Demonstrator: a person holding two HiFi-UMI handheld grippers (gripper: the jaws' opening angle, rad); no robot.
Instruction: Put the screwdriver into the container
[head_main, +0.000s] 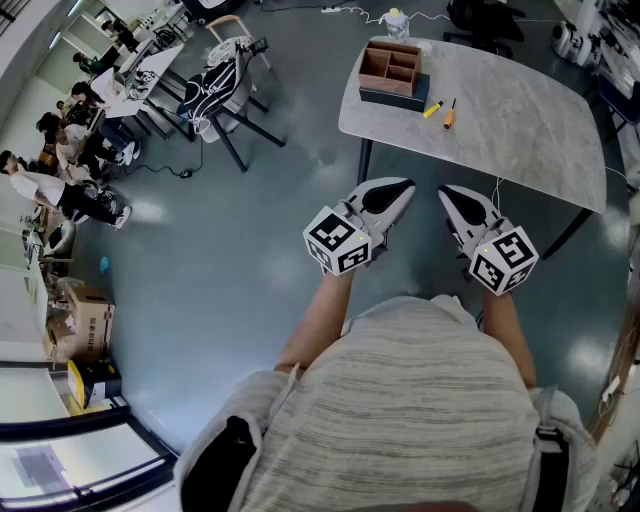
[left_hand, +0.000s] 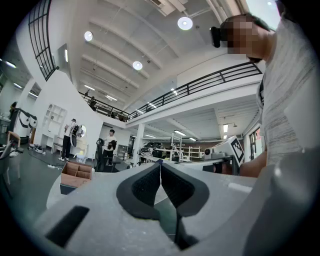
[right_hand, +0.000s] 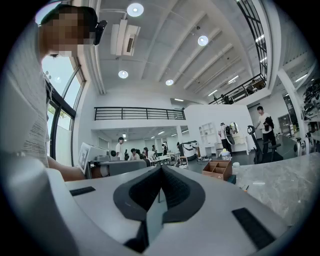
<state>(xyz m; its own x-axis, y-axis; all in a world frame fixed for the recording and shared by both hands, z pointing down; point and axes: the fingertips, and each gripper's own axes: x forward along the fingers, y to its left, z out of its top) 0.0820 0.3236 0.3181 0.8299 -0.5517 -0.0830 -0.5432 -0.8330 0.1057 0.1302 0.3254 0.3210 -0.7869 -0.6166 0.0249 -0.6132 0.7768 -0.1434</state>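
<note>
A wooden container (head_main: 392, 70) with several compartments stands at the far left corner of a grey marble table (head_main: 520, 130). Just right of it lie an orange-and-black screwdriver (head_main: 450, 113) and a small yellow tool (head_main: 432, 109). Both grippers are held level in front of the person's body, short of the table's near edge. My left gripper (head_main: 405, 185) is shut and holds nothing; its own view shows the jaws (left_hand: 160, 162) meeting, with the container (left_hand: 76, 174) far off at the left. My right gripper (head_main: 445, 192) is also shut and empty (right_hand: 161, 167), and it sees the container (right_hand: 217, 170) on the table (right_hand: 290, 180).
A small white object (head_main: 397, 22) stands on the table's far edge. On the grey floor to the left is a chair with a bag on it (head_main: 215, 85). Further left, people sit at desks (head_main: 60, 150). Cardboard boxes (head_main: 85, 325) stand by the left wall.
</note>
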